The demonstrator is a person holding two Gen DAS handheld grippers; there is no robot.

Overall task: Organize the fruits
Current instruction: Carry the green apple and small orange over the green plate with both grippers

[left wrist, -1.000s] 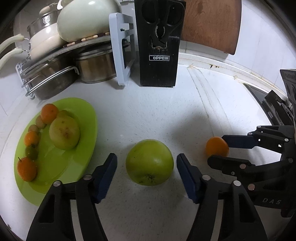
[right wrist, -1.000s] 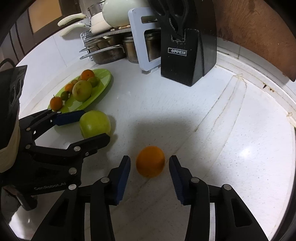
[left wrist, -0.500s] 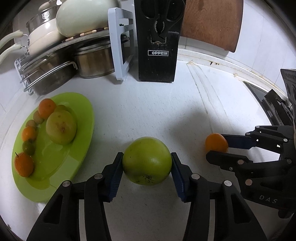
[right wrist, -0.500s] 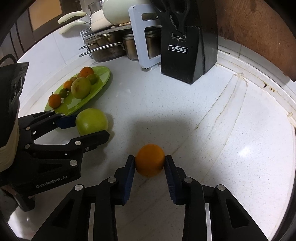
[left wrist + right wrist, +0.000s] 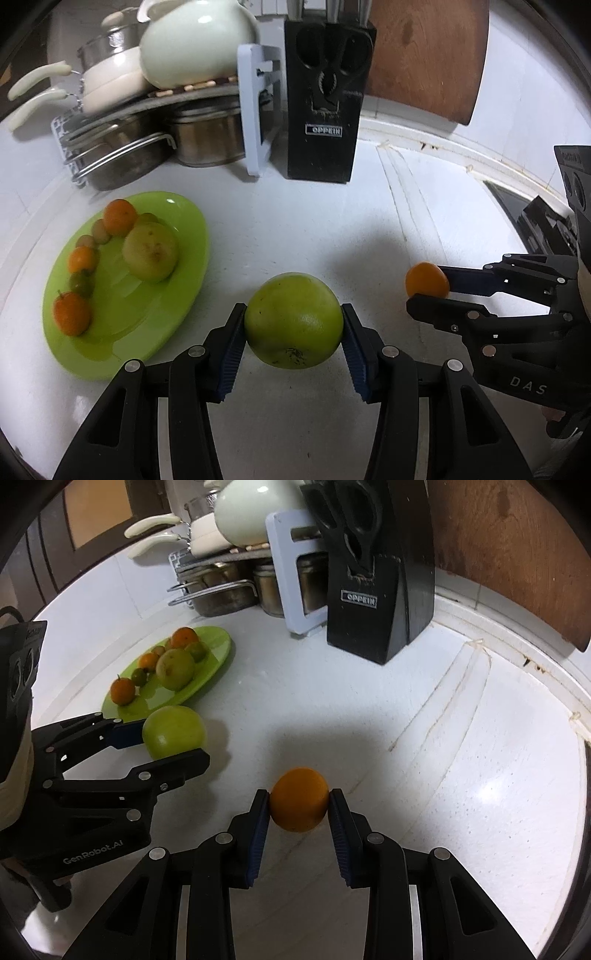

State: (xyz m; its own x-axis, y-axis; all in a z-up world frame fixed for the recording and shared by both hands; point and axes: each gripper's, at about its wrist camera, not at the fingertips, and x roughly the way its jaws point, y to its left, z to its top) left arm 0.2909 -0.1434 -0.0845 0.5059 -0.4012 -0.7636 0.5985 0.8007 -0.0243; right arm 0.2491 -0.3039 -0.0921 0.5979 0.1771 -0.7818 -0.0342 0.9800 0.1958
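Note:
My left gripper (image 5: pixel 293 325) is shut on a large green fruit (image 5: pixel 293 321), held just above the white counter; it also shows in the right wrist view (image 5: pixel 173 732). My right gripper (image 5: pixel 299 801) is shut on a small orange (image 5: pixel 299 799), which also shows in the left wrist view (image 5: pixel 426 280). A lime-green plate (image 5: pixel 177 295) lies to the left with several small oranges, small green fruits and a yellow-green fruit (image 5: pixel 150 250) on it. It also shows in the right wrist view (image 5: pixel 218 653).
A black OPPEIN knife block (image 5: pixel 325 99) stands at the back of the counter. A rack with steel pots and a cream kettle (image 5: pixel 159 110) is at the back left. A wooden board (image 5: pixel 424 55) leans on the back wall. A dark hob edge (image 5: pixel 524 206) is at the right.
Both grippers closed from open onto their fruits: the left on the green fruit, the right on the orange. Both fruits have lifted slightly off the counter.

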